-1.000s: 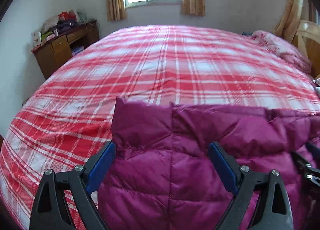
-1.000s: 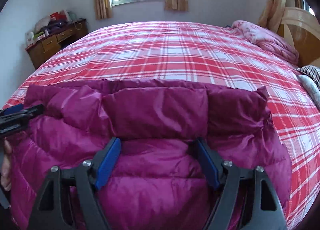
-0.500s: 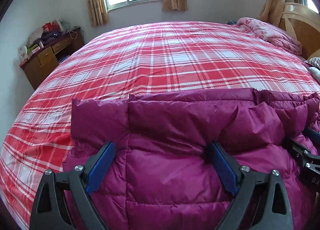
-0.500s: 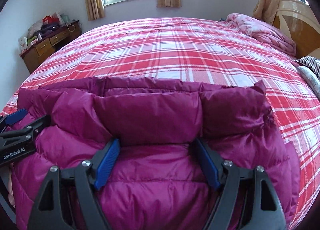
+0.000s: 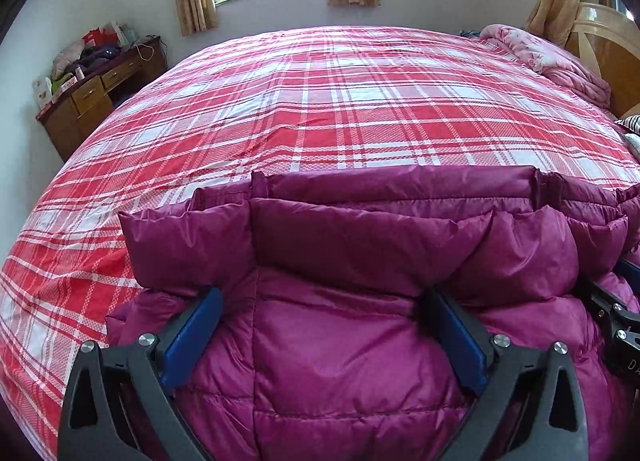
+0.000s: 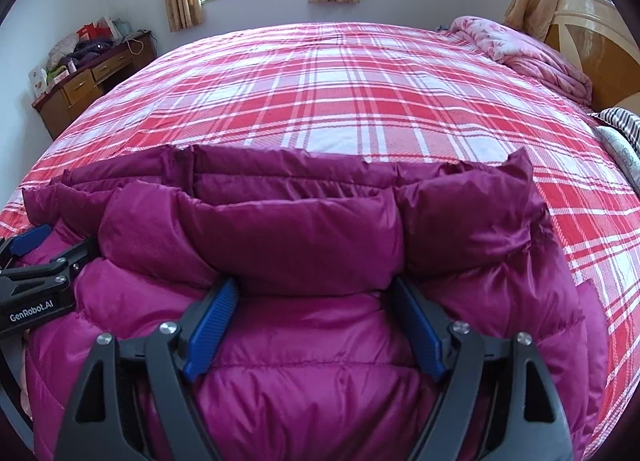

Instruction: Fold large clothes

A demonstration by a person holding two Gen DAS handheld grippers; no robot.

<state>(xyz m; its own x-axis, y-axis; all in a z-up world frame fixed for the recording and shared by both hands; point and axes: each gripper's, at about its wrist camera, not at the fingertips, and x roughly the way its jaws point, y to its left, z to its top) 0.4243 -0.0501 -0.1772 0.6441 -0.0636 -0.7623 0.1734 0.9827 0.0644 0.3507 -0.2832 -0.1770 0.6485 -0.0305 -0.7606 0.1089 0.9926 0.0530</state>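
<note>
One jacket (image 5: 360,361) on bed (image 5: 340,109). Two tools: left tool (image 5: 320,301), right tool (image 6: 316,289), each spread wide, jacket fold between fingers.

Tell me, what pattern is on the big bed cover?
Red-and-white plaid bed cover, clearest in the left wrist view.

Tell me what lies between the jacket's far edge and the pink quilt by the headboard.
Only bare plaid bedspread lies between the magenta jacket and the pink quilt, clearest in the right wrist view.
</note>
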